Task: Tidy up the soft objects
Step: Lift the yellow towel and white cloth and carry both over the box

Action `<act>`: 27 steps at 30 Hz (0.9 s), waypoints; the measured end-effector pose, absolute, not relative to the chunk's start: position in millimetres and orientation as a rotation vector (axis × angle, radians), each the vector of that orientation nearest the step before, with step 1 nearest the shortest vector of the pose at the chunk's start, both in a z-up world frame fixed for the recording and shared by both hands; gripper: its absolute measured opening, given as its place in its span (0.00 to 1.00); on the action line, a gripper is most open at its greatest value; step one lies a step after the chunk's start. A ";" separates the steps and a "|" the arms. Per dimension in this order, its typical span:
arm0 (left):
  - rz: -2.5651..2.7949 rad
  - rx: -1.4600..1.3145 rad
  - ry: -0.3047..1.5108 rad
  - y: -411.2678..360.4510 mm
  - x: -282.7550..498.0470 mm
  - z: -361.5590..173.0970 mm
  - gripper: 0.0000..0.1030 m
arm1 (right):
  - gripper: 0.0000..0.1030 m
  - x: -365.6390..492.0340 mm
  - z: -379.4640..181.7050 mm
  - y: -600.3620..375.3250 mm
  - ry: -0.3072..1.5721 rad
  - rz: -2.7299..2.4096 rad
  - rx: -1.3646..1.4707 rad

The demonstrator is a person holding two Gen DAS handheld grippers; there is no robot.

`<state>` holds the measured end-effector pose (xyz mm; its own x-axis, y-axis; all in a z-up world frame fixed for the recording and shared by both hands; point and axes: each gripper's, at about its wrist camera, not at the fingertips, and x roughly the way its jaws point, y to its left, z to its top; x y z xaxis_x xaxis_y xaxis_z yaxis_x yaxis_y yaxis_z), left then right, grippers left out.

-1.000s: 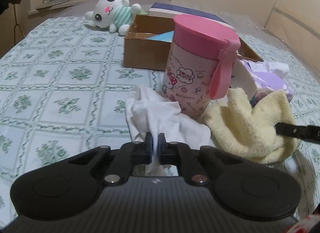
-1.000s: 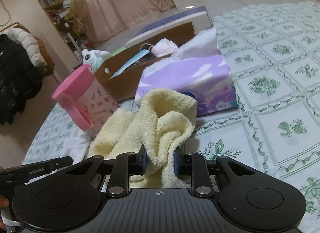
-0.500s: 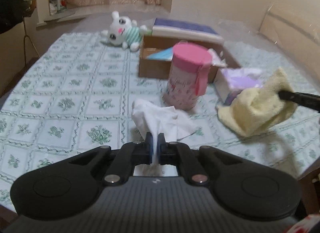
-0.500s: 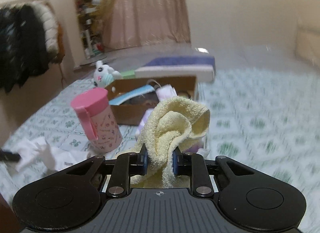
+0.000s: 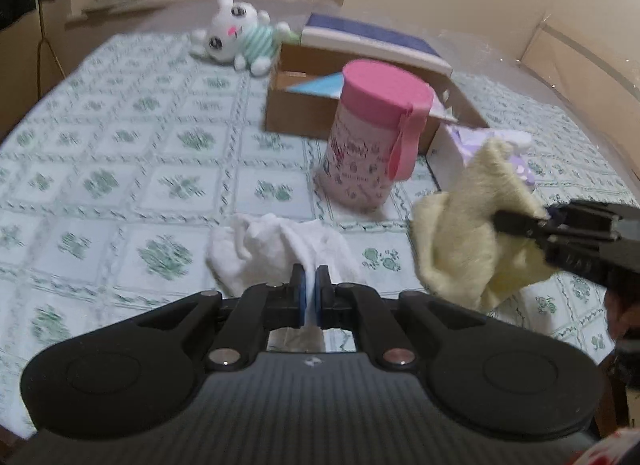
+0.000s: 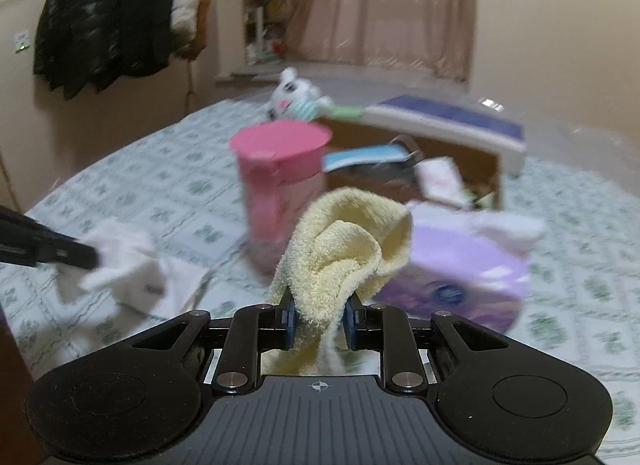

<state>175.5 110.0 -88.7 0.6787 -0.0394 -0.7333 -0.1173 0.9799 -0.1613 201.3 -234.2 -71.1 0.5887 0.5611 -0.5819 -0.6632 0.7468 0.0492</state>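
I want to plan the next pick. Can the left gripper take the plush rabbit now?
Probably not yet. The left gripper is shut on the white cloth, and the plush rabbit lies at the far end of the bed, beyond the cardboard box.

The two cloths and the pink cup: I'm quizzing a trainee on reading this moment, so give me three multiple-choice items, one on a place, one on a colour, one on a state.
1. The stuffed bunny lies:
A in the box
B on the bed beside the cardboard box
C on the cup

2. The cup lid is:
A pink
B blue
C green

3. The right gripper is:
A open
B shut on nothing
C shut on the yellow towel

B: the bunny rests at the box's far left corner.
A: the lid is pink.
C: towel pinched between the fingers.
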 end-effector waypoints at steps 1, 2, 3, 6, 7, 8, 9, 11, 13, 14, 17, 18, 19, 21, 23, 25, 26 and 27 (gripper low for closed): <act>0.044 -0.206 0.830 109.0 178.3 -92.3 0.04 | 0.22 202.6 -76.8 -228.1 0.630 0.732 -0.179; 0.041 -0.209 0.834 108.2 180.2 -94.8 0.04 | 0.22 203.9 -82.6 -222.7 0.646 0.749 -0.173; 0.038 -0.213 0.837 108.0 182.4 -97.4 0.04 | 0.22 205.1 -86.0 -219.2 0.657 0.760 -0.166; 0.038 -0.226 0.849 110.0 186.4 -103.2 0.04 | 0.22 208.9 -101.5 -211.2 0.706 0.795 -0.131; 0.038 -0.230 0.852 111.0 187.2 -104.9 0.04 | 0.22 209.7 -106.2 -210.9 0.725 0.795 -0.119; 0.037 -0.233 0.855 111.6 187.9 -106.4 0.04 | 0.22 212.4 -112.3 -209.6 0.745 0.791 -0.107; 0.037 -0.235 0.857 112.0 188.9 -107.9 0.04 | 0.23 214.5 -115.6 -210.3 0.755 0.783 -0.096; 0.038 -0.234 0.861 113.1 190.7 -111.0 0.04 | 0.25 217.8 -120.0 -212.7 0.758 0.760 -0.085; 0.045 -0.233 0.865 114.1 192.7 -114.0 0.04 | 0.35 221.5 -120.1 -216.7 0.757 0.726 -0.067; 0.047 -0.233 0.865 114.5 193.7 -115.6 0.04 | 0.49 224.2 -120.6 -217.6 0.759 0.712 -0.059; 0.060 -0.230 0.865 116.1 196.2 -119.4 0.07 | 0.66 232.1 -122.5 -220.0 0.758 0.658 -0.032; 0.066 -0.228 0.866 116.8 196.6 -120.1 0.11 | 0.66 233.8 -124.1 -220.9 0.764 0.652 -0.027; 0.074 -0.228 0.867 118.0 197.2 -121.2 0.14 | 0.66 236.7 -126.4 -221.3 0.775 0.656 -0.013; 0.101 -0.231 0.863 120.9 197.9 -122.9 0.30 | 0.66 239.8 -129.6 -224.1 0.803 0.664 0.023; 0.124 -0.227 0.865 124.2 199.1 -124.9 0.36 | 0.66 241.6 -133.0 -222.1 0.814 0.670 0.041; 0.162 -0.225 0.871 129.4 201.5 -128.9 0.43 | 0.66 239.4 -134.9 -218.4 0.802 0.670 0.026; 0.178 -0.230 0.873 132.6 202.4 -131.8 0.47 | 0.66 238.7 -135.4 -216.6 0.798 0.672 0.017; 0.183 -0.239 0.876 135.7 203.2 -134.9 0.49 | 0.66 238.2 -136.3 -215.0 0.794 0.674 0.010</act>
<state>203.2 135.7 -134.9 0.6276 0.0607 -0.7762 -0.2558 0.9577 -0.1319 238.2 -215.0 -136.3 0.5049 0.5627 -0.6545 -0.5553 0.7923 0.2528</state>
